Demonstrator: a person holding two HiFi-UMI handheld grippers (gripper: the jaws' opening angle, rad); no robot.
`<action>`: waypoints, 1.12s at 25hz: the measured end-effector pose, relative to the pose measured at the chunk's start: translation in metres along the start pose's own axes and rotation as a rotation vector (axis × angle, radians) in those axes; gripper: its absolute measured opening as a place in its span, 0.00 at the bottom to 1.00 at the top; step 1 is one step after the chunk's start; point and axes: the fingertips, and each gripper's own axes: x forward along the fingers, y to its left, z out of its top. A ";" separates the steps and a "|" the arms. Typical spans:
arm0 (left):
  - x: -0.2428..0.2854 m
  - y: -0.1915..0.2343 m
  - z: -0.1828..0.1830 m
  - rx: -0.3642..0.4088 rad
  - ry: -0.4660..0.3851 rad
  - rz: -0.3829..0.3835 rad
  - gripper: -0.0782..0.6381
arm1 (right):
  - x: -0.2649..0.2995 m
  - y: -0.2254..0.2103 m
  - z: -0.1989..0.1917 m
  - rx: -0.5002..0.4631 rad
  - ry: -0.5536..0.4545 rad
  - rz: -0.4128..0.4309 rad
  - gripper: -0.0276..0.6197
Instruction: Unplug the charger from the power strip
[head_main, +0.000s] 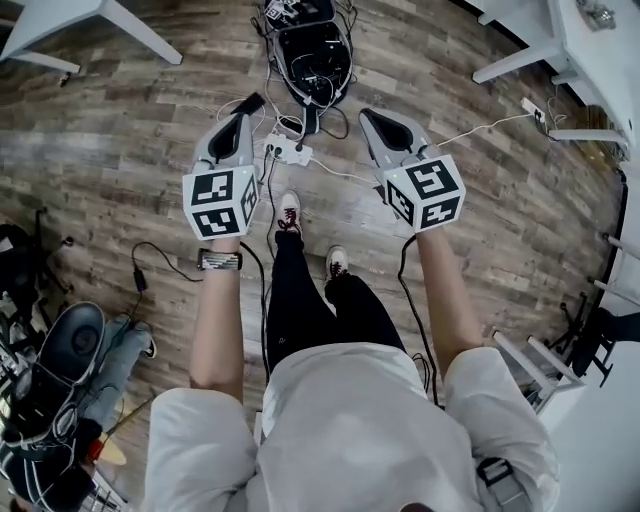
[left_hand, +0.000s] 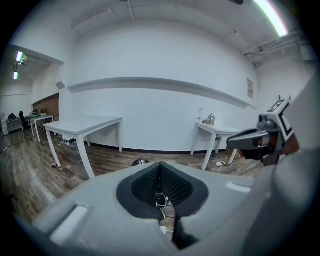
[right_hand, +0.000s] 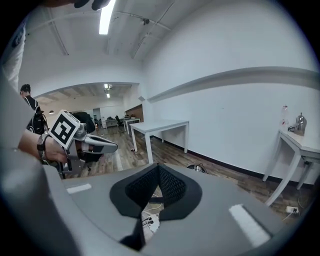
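The white power strip lies on the wooden floor ahead of the person's shoes, with a dark plug and several cables at it. Both grippers are held high above it, side by side and apart. My left gripper is shut with nothing in it, and so is my right gripper. In the left gripper view the left gripper has its pads together, and white cables show through the gap below. In the right gripper view the right gripper is shut too, and the power strip shows far below.
A black bag full of cables lies beyond the strip. White tables stand at the top left and top right. A white adapter on a cord lies at the right. Bags and a chair crowd the lower left.
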 end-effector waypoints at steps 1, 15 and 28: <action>-0.012 -0.008 0.008 0.003 -0.012 -0.004 0.12 | -0.012 0.003 0.009 0.005 -0.012 -0.003 0.05; -0.160 -0.086 0.106 0.174 -0.157 0.082 0.12 | -0.171 0.051 0.121 -0.080 -0.223 -0.025 0.05; -0.270 -0.144 0.189 0.302 -0.416 0.117 0.12 | -0.278 0.096 0.196 -0.247 -0.426 -0.006 0.05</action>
